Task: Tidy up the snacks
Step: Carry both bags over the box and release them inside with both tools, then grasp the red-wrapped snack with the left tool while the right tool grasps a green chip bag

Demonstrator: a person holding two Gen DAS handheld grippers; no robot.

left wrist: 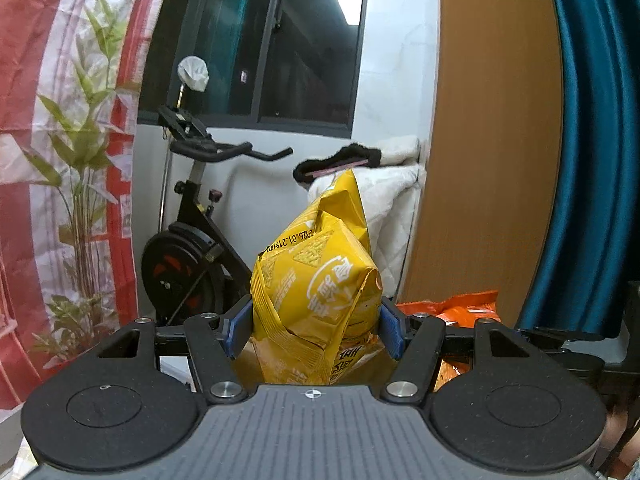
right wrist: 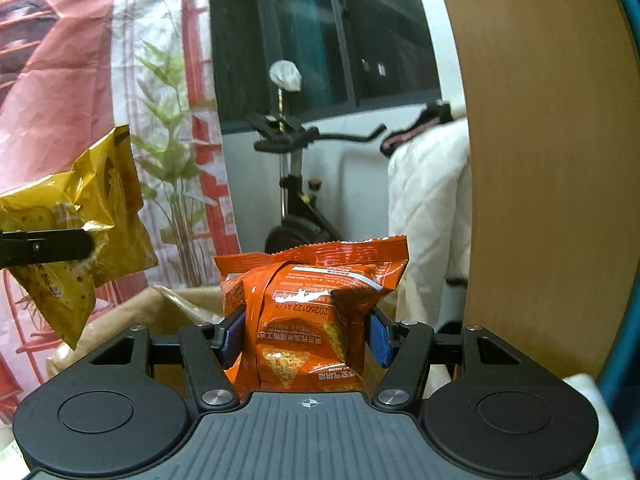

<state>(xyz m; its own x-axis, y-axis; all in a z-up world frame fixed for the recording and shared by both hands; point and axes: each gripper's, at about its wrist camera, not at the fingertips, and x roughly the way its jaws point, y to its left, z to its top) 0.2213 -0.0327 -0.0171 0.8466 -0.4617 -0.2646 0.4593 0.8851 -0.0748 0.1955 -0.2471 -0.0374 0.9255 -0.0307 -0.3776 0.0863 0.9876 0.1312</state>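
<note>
Left wrist view: the left hand-held gripper [left wrist: 316, 328] is seen pinching a yellow snack bag [left wrist: 320, 280] at mid-body, the blue pads [left wrist: 236, 330] pressed into both sides and the foil creased between them. The bag is held upright, its crimped top pointing to 12 o'clock. An orange snack bag [left wrist: 460, 308] is partly seen at 3 o'clock of the yellow one, mostly hidden behind the gripper linkage.

Right wrist view: the right hand-held gripper [right wrist: 306, 338] is closed on the orange snack bag [right wrist: 312, 312], which is squeezed at its waist between the blue pads [right wrist: 378, 338], serrated top edge uppermost. The yellow snack bag [right wrist: 80, 216] is seen at 9 o'clock, carried clear of any surface by a dark finger [right wrist: 44, 246] of the left hand-held gripper; the two bags are well apart. A brown paper surface [right wrist: 176, 304], possibly an open bag or box, is noted low behind the orange pack; what it is cannot be told from this view.

Background, both views: an exercise bike [left wrist: 192, 248] is placed under a dark window [left wrist: 280, 40], a printed red-and-white sheet with a bamboo pattern [left wrist: 80, 140] at 9 o'clock, white quilted bedding [right wrist: 428, 208] and a wooden panel [right wrist: 540, 160] at 3 o'clock.
</note>
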